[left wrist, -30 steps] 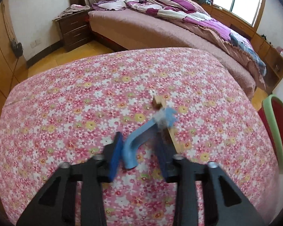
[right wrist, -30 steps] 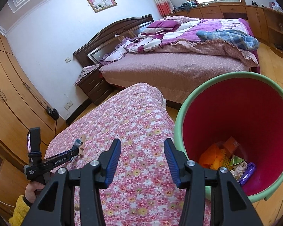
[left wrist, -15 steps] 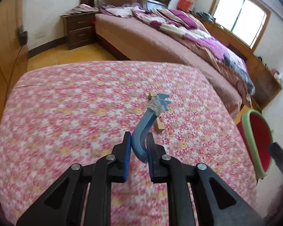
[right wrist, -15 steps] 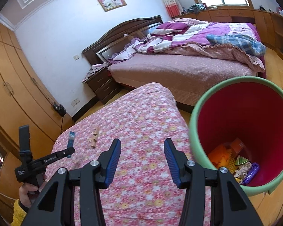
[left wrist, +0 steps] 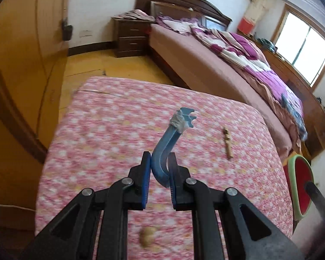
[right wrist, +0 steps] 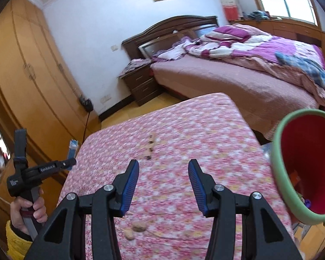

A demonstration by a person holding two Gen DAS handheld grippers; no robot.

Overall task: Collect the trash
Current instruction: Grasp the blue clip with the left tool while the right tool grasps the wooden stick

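My left gripper (left wrist: 160,169) is shut on a curved blue plastic piece (left wrist: 165,145) with grey lint near its forked tip, held well above the pink flowered mattress (left wrist: 110,130). A brown stick (left wrist: 227,144) lies on the mattress to the right, and it also shows in the right wrist view (right wrist: 149,147). A tan nut shell (left wrist: 147,239) lies near the front edge, seen too in the right wrist view (right wrist: 138,227). My right gripper (right wrist: 163,179) is open and empty above the mattress. The left gripper (right wrist: 69,162) with the blue piece (right wrist: 72,148) shows at far left.
A green-rimmed red bin (right wrist: 301,169) with trash inside stands at the mattress's right side, also in the left wrist view (left wrist: 301,186). A large bed (right wrist: 249,71), a nightstand (right wrist: 140,84) and wooden wardrobes (right wrist: 21,82) surround the mattress.
My left gripper closed on the blue piece and lifted it up off the mattress, away from the stick. My right gripper swung left, away from the bin opening.
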